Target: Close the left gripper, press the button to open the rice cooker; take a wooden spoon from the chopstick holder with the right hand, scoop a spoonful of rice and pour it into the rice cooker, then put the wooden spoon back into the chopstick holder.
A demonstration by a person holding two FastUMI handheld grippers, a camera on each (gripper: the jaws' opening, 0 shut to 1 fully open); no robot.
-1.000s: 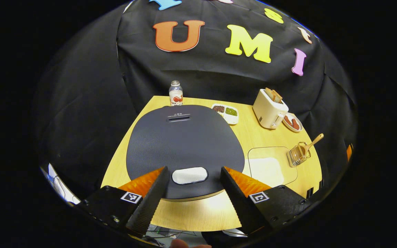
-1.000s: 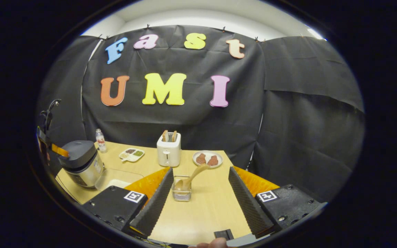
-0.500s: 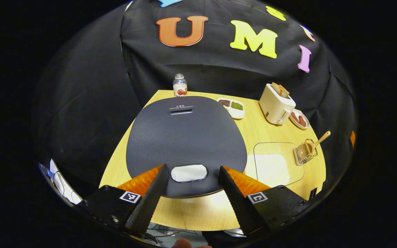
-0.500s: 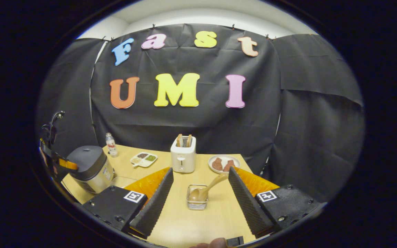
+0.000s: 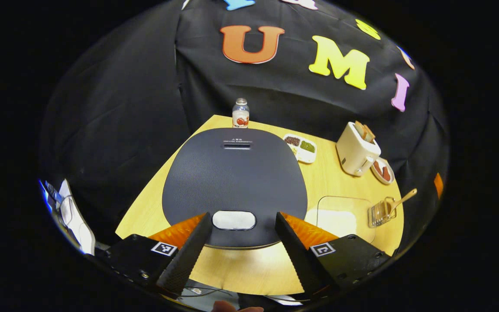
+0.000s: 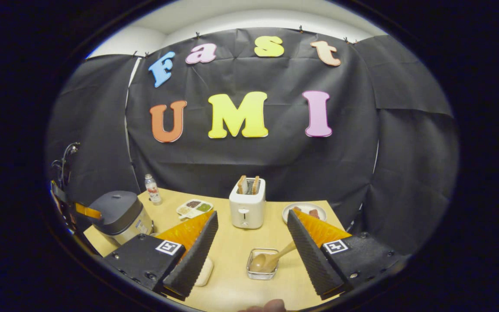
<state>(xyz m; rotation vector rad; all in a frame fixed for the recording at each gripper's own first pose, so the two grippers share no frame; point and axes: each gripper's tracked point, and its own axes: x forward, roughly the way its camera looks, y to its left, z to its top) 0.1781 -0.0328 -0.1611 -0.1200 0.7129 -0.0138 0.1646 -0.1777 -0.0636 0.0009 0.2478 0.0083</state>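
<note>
Left gripper view has the left gripper (image 5: 241, 240) with its jaws spread wide, one finger on either side of the pale oval button (image 5: 234, 220) at the near edge of the cooker's (image 5: 234, 182) dark lid, which is down. The step in hand is the first one: the jaws have to come together before any pressing, since open fingers would straddle the button and land on the lid instead. Done well, it means shutting them fully while hovering, centring the joined tips over the oval, then pushing straight down with no sideways drag, and keeping clear of the lid's swing as it springs up. Whether the tips touch the lid now is hard to say from this angle; they look just above it. Beyond the cooker, to its right, lie a clear tray of rice (image 5: 335, 217) and the wire holder (image 5: 380, 212) with the spoon (image 5: 399, 200) leaning out of it. Right gripper view shows the right gripper (image 6: 251, 253) likewise wide open and empty, above the table (image 6: 232, 286), with the holder and spoon between its fingers and a little ahead, a good waiting place for the grasp that follows.
</note>
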